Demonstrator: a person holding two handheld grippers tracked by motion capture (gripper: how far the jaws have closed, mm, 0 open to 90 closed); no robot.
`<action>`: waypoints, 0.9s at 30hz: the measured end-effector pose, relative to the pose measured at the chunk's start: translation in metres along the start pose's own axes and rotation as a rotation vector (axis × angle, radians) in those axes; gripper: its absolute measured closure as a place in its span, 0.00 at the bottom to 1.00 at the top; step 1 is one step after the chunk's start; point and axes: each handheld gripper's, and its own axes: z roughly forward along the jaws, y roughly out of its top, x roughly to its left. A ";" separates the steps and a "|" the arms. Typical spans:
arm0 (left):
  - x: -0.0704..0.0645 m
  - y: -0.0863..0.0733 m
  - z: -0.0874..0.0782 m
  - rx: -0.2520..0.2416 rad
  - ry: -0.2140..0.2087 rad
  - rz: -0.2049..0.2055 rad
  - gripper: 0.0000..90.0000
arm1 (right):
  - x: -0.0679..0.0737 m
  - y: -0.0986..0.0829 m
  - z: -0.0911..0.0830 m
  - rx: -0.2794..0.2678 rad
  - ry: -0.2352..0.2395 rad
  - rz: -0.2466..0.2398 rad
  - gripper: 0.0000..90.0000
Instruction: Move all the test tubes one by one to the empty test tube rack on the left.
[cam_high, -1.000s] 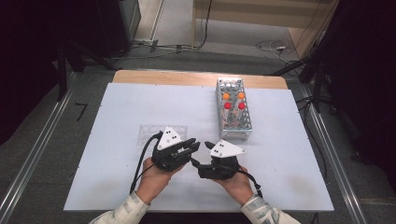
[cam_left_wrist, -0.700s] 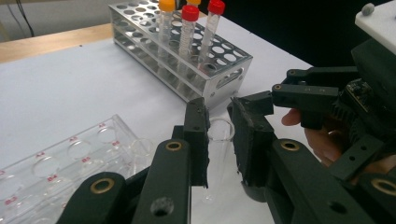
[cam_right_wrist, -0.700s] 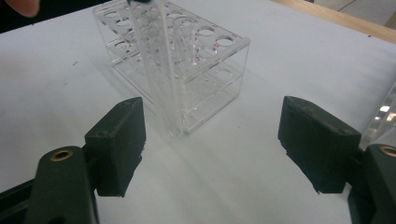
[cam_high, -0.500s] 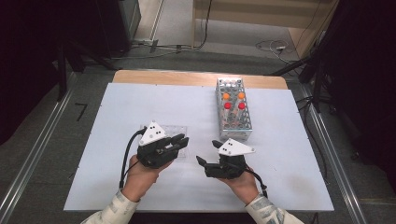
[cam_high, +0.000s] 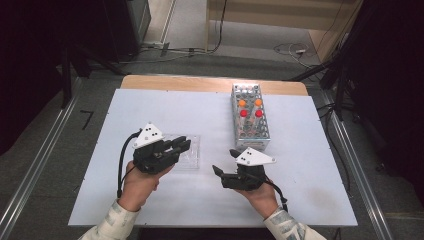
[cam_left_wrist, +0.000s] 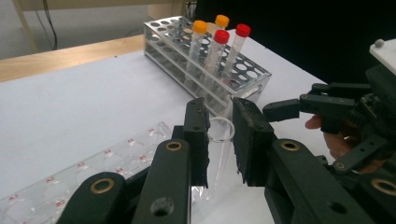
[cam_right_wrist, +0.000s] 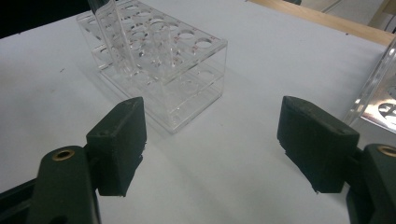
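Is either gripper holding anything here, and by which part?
The left gripper pinches an uncapped clear tube just below its open rim. The right gripper is open and holds nothing.

Caps (cam_left_wrist: 219, 36) — two orange, two red — clear rack (cam_left_wrist: 205, 60).

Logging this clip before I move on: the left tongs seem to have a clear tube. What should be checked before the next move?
1. clear tube sits between the jaws of the left tongs: ok.
2. Grip firm enough to carry it: cannot tell.
3. Tube mouth uncapped and facing up: ok.
4. right tongs open and holding nothing: ok.
5. rack upright, with free holes beside the four capped tubes: ok.
6. Anything inside the clear tube: cannot tell.
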 end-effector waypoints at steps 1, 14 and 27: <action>0.001 0.001 0.000 -0.004 0.008 -0.001 0.85 | 0.000 0.000 0.000 -0.002 0.000 0.000 0.25; 0.009 0.003 0.002 -0.024 0.088 0.002 0.85 | -0.003 0.000 0.001 0.001 -0.003 0.008 0.26; 0.001 -0.006 0.015 -0.016 0.157 0.062 0.85 | -0.003 -0.001 0.001 0.004 -0.002 0.021 0.26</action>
